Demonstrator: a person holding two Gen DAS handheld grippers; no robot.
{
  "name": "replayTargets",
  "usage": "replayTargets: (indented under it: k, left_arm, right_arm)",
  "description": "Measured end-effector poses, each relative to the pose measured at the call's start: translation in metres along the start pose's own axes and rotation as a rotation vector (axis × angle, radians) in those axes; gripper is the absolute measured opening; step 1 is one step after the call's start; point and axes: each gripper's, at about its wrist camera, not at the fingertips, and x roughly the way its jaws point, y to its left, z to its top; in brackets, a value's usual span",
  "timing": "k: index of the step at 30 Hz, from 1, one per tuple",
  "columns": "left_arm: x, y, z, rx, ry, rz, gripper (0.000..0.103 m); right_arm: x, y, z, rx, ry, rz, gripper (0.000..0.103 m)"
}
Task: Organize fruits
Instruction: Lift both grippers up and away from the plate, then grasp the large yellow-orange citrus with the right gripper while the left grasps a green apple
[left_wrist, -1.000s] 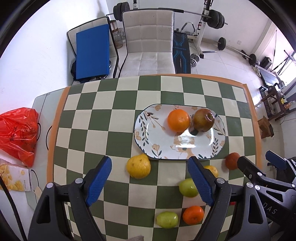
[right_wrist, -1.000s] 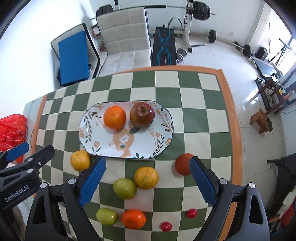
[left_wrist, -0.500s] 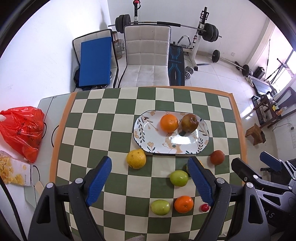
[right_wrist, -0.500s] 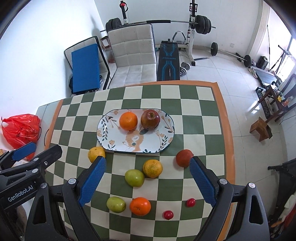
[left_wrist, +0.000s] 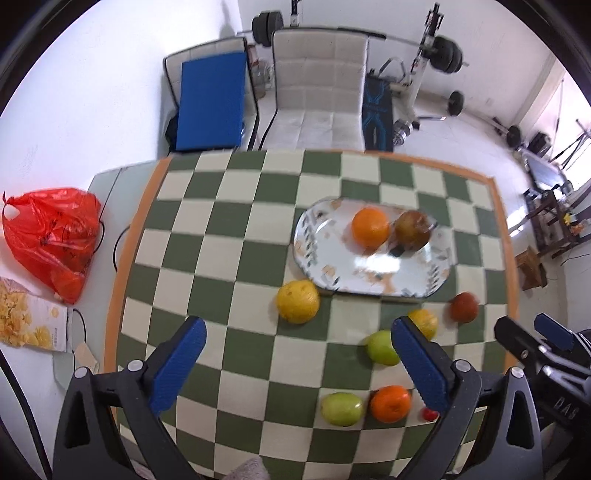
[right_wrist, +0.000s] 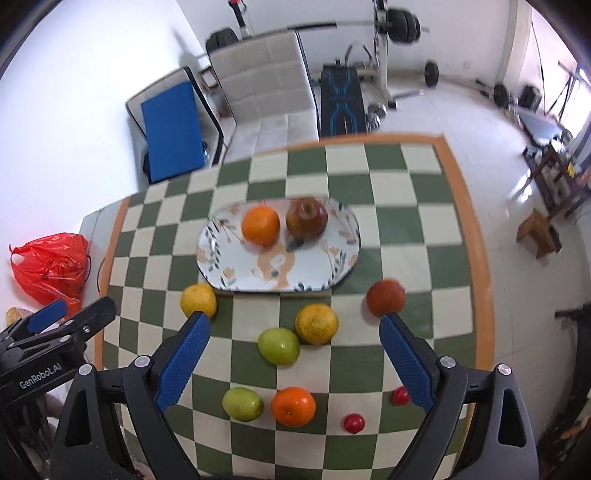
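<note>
1. Counting loose fruit on the checked counter (right_wrist: 402, 206): two yellow citrus, two green apples, one orange, one dark red round fruit and two small red ones.
2. Between the right tongs (right_wrist: 294, 334), whose blue pads stand wide apart and hold nothing, lie a green apple (right_wrist: 278, 346) touching a yellow citrus (right_wrist: 317, 324); nearer the camera sit a second green apple (right_wrist: 242, 404) beside an orange (right_wrist: 293, 406).
3. Just ahead of the right pad's tip sits the dark red fruit (right_wrist: 385, 297); a small red fruit (right_wrist: 353, 423) lies near that pad and another (right_wrist: 400, 396) is partly hidden behind it.
4. Ahead of the left pad's tip sits the other yellow citrus (right_wrist: 198, 300), touching the plate's near rim.
5. Beyond the tongs, the oval plate (right_wrist: 332, 273), glossy with leaf and flower print, holds one orange fruit (right_wrist: 260, 225) and one reddish apple (right_wrist: 306, 218) side by side.
6. Left tongs (left_wrist: 295, 334) are likewise spread apart and empty, with the dimpled yellow citrus ahead between them.
</note>
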Motion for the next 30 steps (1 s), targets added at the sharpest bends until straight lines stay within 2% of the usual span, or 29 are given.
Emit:
replayTargets:
  k: [4, 6, 10, 12, 15, 17, 20, 24, 26, 28, 30]
  left_arm:
    - [0.058, 0.004, -0.023, -0.004, 0.145, 0.044, 0.103]
    - [0.085, 0.005, -0.037, -0.014, 0.228, 0.04, 0.103]
    - [0.125, 0.007, -0.063, -0.065, 0.361, 0.003, 0.103]
    - [0.137, 0.006, -0.073, -0.092, 0.407, -0.026, 0.103]
    - [0.149, 0.0, -0.088, -0.09, 0.459, -0.056, 0.103]
    - [0.151, -0.007, -0.097, -0.066, 0.482, -0.073, 0.103]
    - [0.147, -0.019, -0.107, -0.003, 0.477, -0.103, 0.102]
    - [0.142, -0.045, -0.12, 0.137, 0.461, -0.114, 0.102]
    - [0.148, -0.055, -0.128, 0.171, 0.473, -0.118, 0.102]
    - [0.155, -0.062, -0.132, 0.174, 0.491, -0.143, 0.098]
    - [0.16, -0.065, -0.137, 0.176, 0.503, -0.162, 0.084]
  right_arm:
    - [0.069, -0.026, -0.011, 0.06, 0.138, 0.003, 0.095]
    - [0.106, -0.038, -0.018, 0.106, 0.199, 0.018, 0.094]
    - [0.163, -0.057, -0.022, 0.22, 0.274, 0.065, 0.083]
    - [0.182, -0.06, -0.022, 0.251, 0.295, 0.081, 0.08]
    - [0.208, -0.058, -0.022, 0.255, 0.332, 0.108, 0.065]
    - [0.211, -0.055, -0.022, 0.236, 0.345, 0.115, 0.061]
    - [0.201, -0.053, -0.031, 0.161, 0.346, 0.055, 0.061]
    - [0.18, -0.067, -0.056, 0.147, 0.373, 0.051, 0.061]
    - [0.175, -0.071, -0.065, 0.138, 0.379, 0.04, 0.061]
    - [0.171, -0.075, -0.075, 0.143, 0.391, 0.043, 0.061]
    - [0.169, -0.076, -0.082, 0.148, 0.396, 0.042, 0.061]
